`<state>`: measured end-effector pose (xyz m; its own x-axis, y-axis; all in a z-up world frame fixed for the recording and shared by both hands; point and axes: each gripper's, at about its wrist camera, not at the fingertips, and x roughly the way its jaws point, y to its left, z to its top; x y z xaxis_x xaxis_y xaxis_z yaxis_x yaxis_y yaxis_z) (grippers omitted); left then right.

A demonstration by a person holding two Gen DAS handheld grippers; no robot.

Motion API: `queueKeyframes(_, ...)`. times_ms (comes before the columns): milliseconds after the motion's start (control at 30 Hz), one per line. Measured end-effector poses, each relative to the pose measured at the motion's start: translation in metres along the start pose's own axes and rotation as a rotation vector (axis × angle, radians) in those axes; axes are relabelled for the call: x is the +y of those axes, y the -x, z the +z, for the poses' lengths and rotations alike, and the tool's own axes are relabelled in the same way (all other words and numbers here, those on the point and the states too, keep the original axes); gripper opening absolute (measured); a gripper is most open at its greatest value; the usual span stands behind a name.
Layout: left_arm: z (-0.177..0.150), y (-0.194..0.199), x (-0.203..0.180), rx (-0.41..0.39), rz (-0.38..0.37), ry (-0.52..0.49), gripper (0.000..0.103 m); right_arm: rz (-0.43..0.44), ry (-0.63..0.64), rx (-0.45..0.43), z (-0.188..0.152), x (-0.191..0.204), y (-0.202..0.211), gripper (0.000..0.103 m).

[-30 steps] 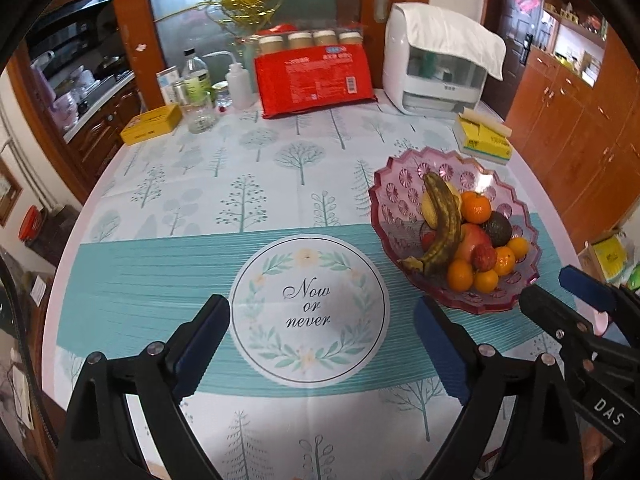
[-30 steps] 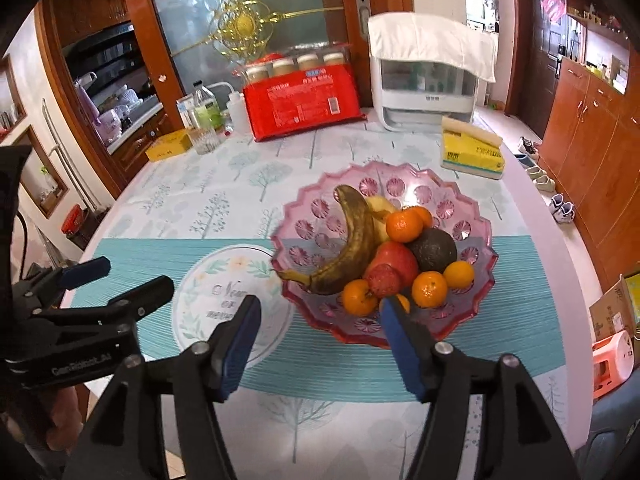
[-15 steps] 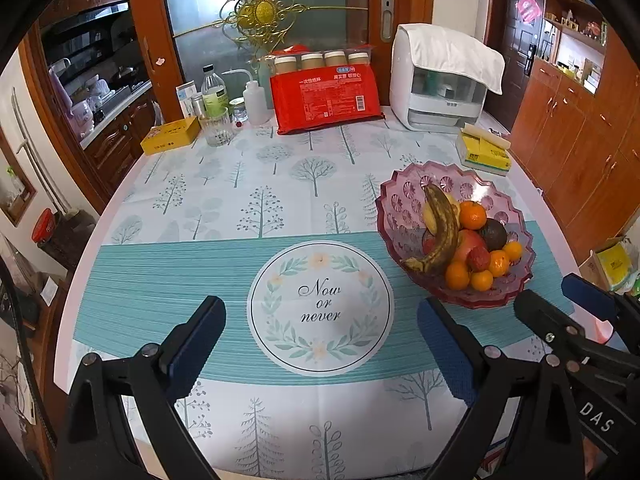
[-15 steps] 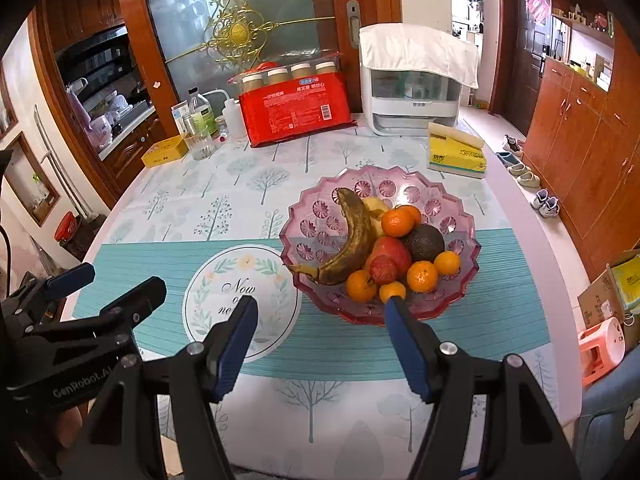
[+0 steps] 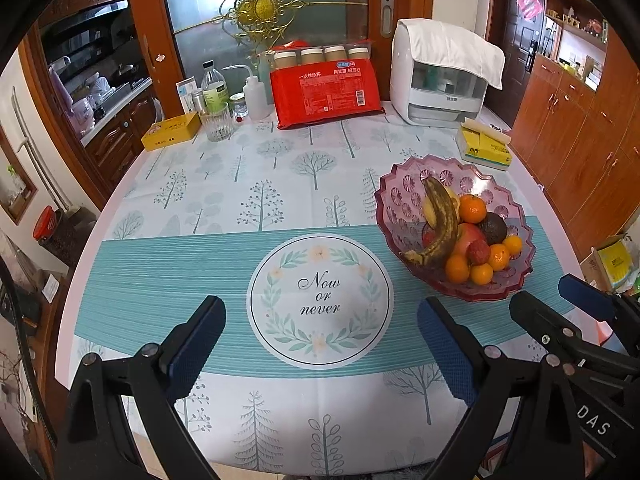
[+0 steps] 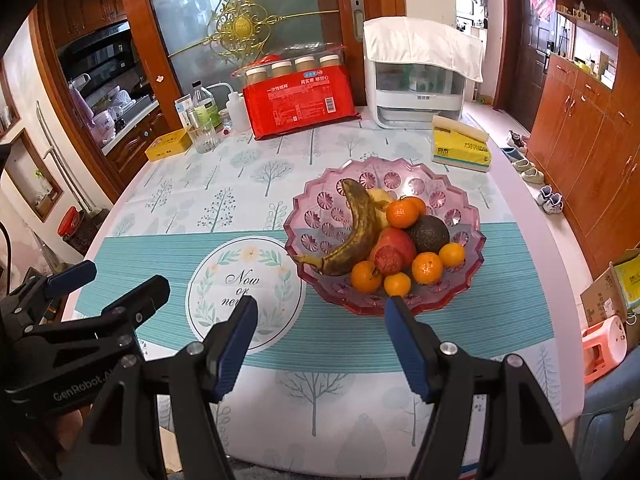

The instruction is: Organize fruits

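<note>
**Fruit bowl position relative to both grippers**

Kitchen-side dining table (image 5: 280,168), covered with a tree-print cloth carrying a teal band and a round "Now or never" emblem (image 5: 320,300). At the far edge, from 10 to 1 o'clock, stand a yellow box, bottles, a red packet (image 5: 326,94) and a white appliance (image 5: 440,80).

**Task items.** All visible fruit lies inside the pink glass bowl (image 6: 316,216): a brown-spotted banana (image 6: 358,228), several small oranges (image 6: 427,267), a red apple, a dark avocado (image 6: 428,234) and a small rough red fruit. No loose fruit shows on the cloth. This layout fits either a bowl already filled or one whose contents are yet to be sorted out; the views do not settle which.

**Grippers.** The left gripper (image 5: 320,344) is spread wide and holds nothing; it is centred over the emblem. The right gripper (image 6: 320,340) is likewise spread wide and holds nothing.

**Governing relation.** From the right gripper, the bowl lies at about 12 to 1 o'clock, its near rim just beyond the fingertips. From the left gripper, the bowl lies at 2 o'clock, further off. The right gripper is judged the nearer. The banana's long axis runs from 12 toward 7 o'clock in the right wrist view, stem end nearest the fingers; a grasp across it would call for the jaws to close roughly along the 3-to-9 line.
</note>
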<state>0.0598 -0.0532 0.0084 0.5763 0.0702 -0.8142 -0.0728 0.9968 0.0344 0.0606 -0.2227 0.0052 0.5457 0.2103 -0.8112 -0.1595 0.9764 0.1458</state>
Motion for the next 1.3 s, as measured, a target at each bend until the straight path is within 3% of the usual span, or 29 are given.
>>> queueKeyframes(1300, -0.0049, -0.006, 0.0035, 0.031, 0.005, 0.017, 0.096, 0.01, -0.005, 0.017, -0.0058, 0.0002, -0.0069, 0.067)
